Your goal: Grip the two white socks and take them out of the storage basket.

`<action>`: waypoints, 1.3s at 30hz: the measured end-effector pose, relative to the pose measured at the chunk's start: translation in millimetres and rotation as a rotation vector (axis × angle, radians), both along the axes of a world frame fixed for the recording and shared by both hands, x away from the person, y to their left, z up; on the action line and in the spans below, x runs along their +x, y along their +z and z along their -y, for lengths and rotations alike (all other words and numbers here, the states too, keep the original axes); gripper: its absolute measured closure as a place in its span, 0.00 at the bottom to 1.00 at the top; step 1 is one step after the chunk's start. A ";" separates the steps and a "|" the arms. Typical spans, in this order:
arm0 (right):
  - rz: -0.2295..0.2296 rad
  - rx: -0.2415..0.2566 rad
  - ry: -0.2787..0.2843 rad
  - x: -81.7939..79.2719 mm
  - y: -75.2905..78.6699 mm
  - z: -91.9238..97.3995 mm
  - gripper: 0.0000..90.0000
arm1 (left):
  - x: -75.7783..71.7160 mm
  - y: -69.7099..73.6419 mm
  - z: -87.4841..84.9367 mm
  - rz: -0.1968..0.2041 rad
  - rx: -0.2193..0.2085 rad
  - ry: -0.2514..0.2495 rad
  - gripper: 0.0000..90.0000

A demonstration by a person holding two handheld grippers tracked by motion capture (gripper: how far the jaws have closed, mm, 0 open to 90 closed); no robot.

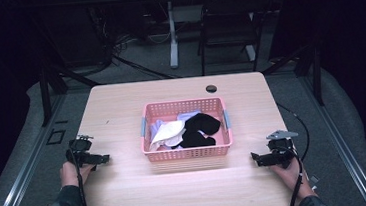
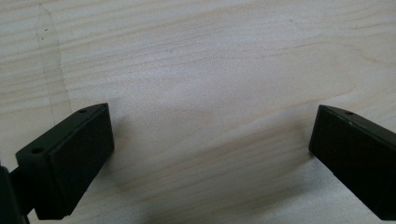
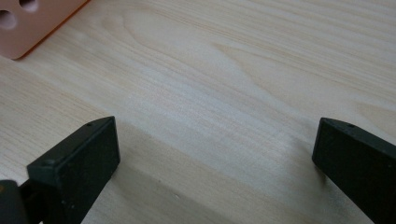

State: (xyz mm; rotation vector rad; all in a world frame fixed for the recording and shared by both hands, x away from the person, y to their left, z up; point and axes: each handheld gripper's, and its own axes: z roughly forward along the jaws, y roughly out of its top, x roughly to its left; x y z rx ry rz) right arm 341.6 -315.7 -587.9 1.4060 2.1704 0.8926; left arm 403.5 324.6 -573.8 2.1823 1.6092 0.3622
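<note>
Pink plastic basket (image 1: 189, 152) at centre of table (image 1: 128, 188), perforated walls, grey-blue handle at each short end. Packed with clothes: black garment (image 1: 201, 129) on the right half, white garment (image 1: 167, 133) on the left half, pale lilac cloth (image 1: 188, 115) peeking at the far side behind them. All cloth inside the rim, nothing draped over. Corner of same basket (image 3: 28, 23) at upper left of right gripper view, two round holes visible in its wall.

Left gripper (image 1: 104, 159) low over table near left edge, well apart from basket, pointing toward it. Held in left hand (image 1: 69, 173), cable trailing back off near edge. In left gripper view (image 2: 210, 154) jaws spread wide, bare light wood grain between them, nothing gripped, nothing touched by the pads.

Right gripper (image 1: 254, 158) low over table near right edge, aimed at basket's near right corner, near it but apart. Grey three-cornered plate on top. Held in right hand (image 1: 288, 171), cable looping off behind. In right gripper view (image 3: 215, 154) jaws also wide apart, bare wood between, empty.

Light wood tabletop, small dark round hole (image 1: 211, 88) near far edge beyond basket. Beyond table: dark folding chair (image 1: 229, 26), white desk leg (image 1: 172, 33), grey floor.
</note>
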 end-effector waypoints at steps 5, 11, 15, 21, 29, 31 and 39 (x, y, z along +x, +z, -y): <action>-0.002 0.000 0.003 -0.1 0.1 0.2 0.00 | -0.1 0.0 0.0 0.000 0.000 0.001 0.00; -0.002 0.000 0.002 -0.3 0.1 0.2 0.00 | -0.7 0.0 -0.9 -0.001 -0.001 -0.010 0.00; -0.001 -0.001 0.003 -0.3 0.1 0.2 0.00 | -1.3 0.0 -2.0 0.000 0.000 -0.019 0.00; -0.002 -0.001 0.005 -0.3 0.1 0.2 0.00 | -1.2 1.1 -1.7 -0.014 0.002 -0.023 0.00; -0.002 -0.002 0.001 0.3 0.1 -0.3 0.00 | -2.2 9.8 -2.1 -0.009 -0.045 -0.037 0.00; -0.004 -0.001 0.000 0.3 0.1 -0.5 0.00 | -2.3 16.9 0.9 0.000 -0.040 -0.056 0.00; -0.008 -0.006 0.003 0.6 0.6 -0.3 0.00 | -4.0 44.6 13.8 0.074 -0.067 -0.103 0.00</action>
